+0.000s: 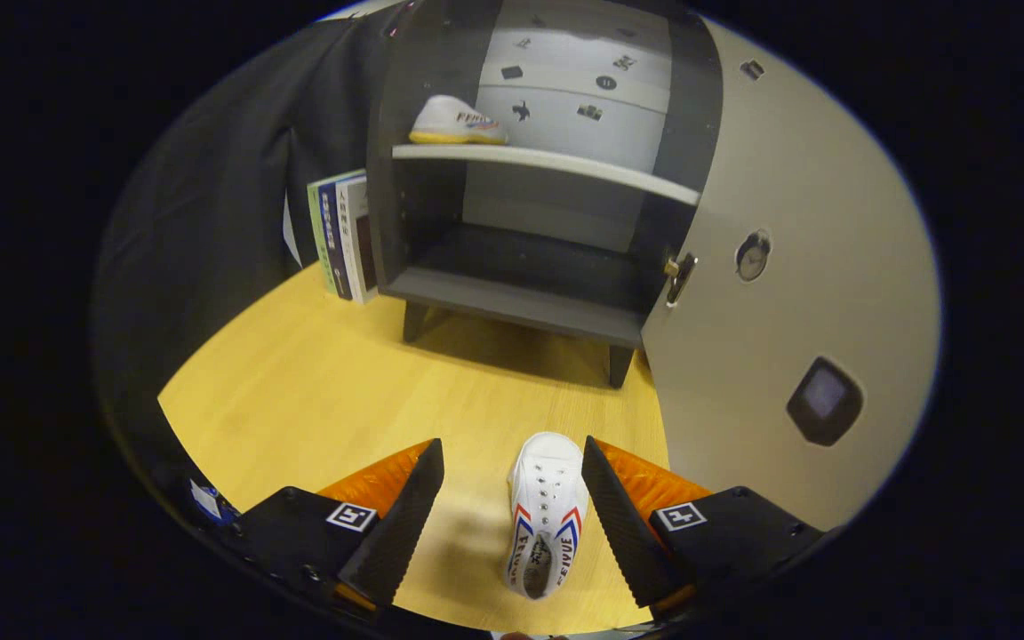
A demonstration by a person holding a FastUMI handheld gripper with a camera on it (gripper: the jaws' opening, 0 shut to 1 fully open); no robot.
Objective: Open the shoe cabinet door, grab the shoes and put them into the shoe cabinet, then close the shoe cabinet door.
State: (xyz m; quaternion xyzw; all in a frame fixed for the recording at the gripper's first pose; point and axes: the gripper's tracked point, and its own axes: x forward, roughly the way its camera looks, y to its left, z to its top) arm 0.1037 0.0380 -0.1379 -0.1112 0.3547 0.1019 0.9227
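A white sneaker (548,511) with red and blue stripes lies on the wooden floor (334,382), toe pointing toward the cabinet. It sits between my fingers, close against the right finger (623,524) and well apart from the left finger (396,520). My gripper (512,462) is open above it. Ahead stands the dark shoe cabinet (521,267) on short legs, its pale door (788,293) swung open to the right. A second white sneaker (457,122) with a yellow sole rests on the cabinet's upper shelf (548,164), at its left end. The lower compartment holds nothing.
A few upright books (343,233) lean against the cabinet's left side. The open door carries a small handle (679,274) on its inner edge and stands just right of my right finger. Black cloth walls the left side.
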